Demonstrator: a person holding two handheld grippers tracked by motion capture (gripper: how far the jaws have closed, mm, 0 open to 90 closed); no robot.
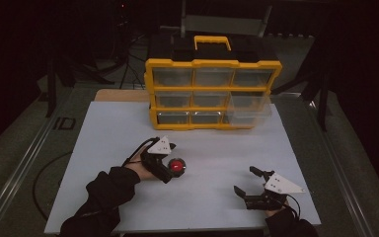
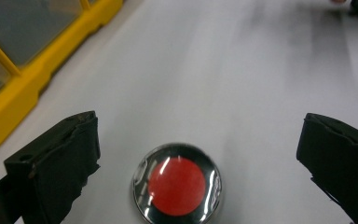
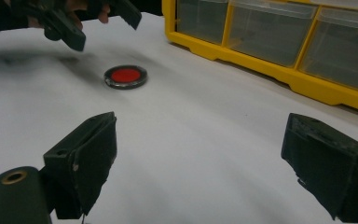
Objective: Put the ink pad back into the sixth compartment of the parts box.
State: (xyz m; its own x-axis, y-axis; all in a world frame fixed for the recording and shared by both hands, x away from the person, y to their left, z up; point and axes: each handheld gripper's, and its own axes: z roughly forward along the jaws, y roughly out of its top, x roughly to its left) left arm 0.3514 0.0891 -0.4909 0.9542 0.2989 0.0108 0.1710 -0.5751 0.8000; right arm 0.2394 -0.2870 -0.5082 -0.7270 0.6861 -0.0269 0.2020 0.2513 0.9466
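We hold the left gripper [image 1: 173, 157] jaws spread wide over the flat red disc [image 2: 177, 185] lying on the white table [image 1: 128, 128], right gripper [image 1: 250, 181] spread and idle nearby; closing too high risks skidding the low disc away.

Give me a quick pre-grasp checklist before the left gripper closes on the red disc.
1. Left gripper open: ok, jaws spread wide.
2. Red disc between the jaws: ok, roughly centred.
3. Disc flat on the white board: ok.
4. Jaws low enough to grip the rim: cannot tell.
5. Right gripper apart from the disc: ok, open and off to the side.
6. Yellow drawer organizer out of the way: ok.
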